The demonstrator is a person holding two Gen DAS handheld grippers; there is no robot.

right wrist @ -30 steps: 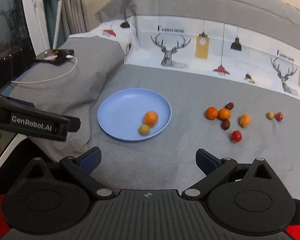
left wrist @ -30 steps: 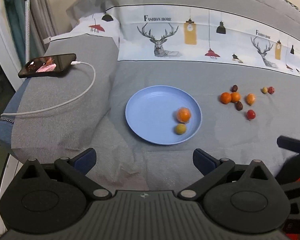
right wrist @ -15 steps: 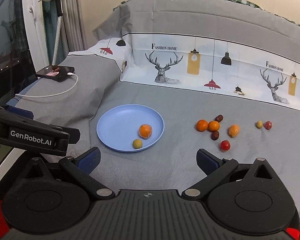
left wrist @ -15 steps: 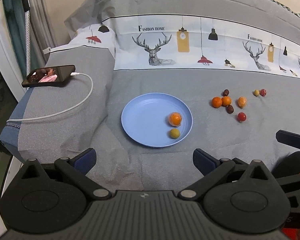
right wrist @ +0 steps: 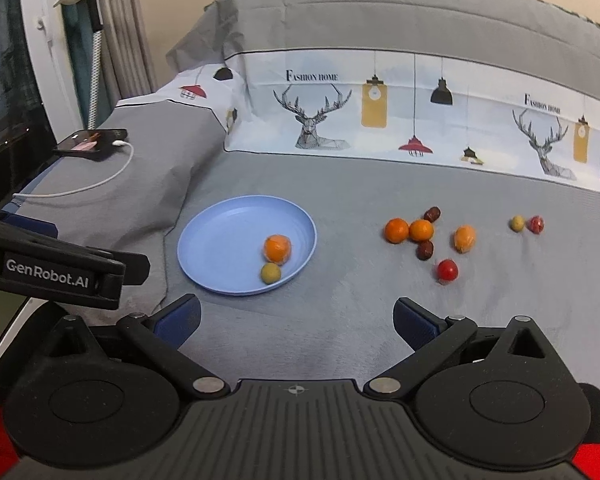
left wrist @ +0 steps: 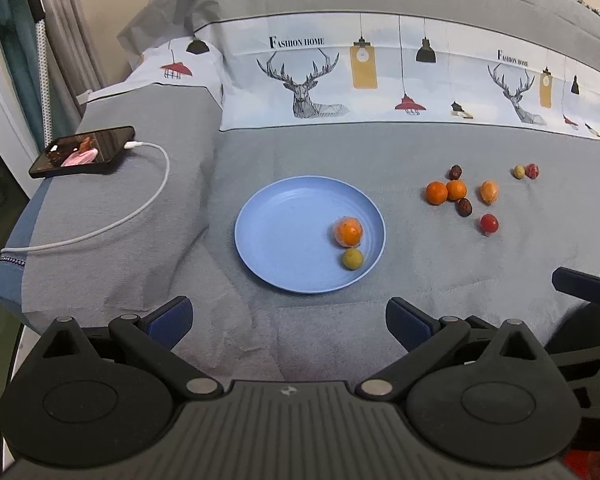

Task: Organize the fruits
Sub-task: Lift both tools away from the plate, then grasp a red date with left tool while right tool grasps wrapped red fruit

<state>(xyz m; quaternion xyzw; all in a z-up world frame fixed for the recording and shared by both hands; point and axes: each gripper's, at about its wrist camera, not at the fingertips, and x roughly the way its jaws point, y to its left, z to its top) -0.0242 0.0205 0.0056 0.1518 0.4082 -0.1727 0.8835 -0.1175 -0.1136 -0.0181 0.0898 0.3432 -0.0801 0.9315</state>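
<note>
A blue plate (left wrist: 284, 224) (right wrist: 228, 240) lies on the grey bedspread and holds a wrapped orange fruit (left wrist: 348, 232) (right wrist: 277, 249) and a small green fruit (left wrist: 352, 259) (right wrist: 270, 273). To its right several loose fruits lie on the cloth: two oranges (left wrist: 446, 192) (right wrist: 408, 230), a wrapped orange one (left wrist: 489, 193) (right wrist: 465, 239), two dark dates (left wrist: 464, 207), a red tomato (left wrist: 489, 223) (right wrist: 447, 270), and a green and red pair (left wrist: 526, 171) (right wrist: 527, 224). My left gripper (left wrist: 288, 322) and right gripper (right wrist: 296, 322) both stand open and empty, well short of the plate.
A phone (left wrist: 84, 152) (right wrist: 92, 140) on a white charging cable (left wrist: 140, 204) lies on the raised grey fold at the left, near the bed's edge. A printed deer-pattern sheet (left wrist: 380, 80) runs across the back. The other gripper's body shows at each view's side.
Both grippers have pulled back and up from the bed, so plate and fruits look smaller and farther. Nothing on the bed has moved. Both stay open.
</note>
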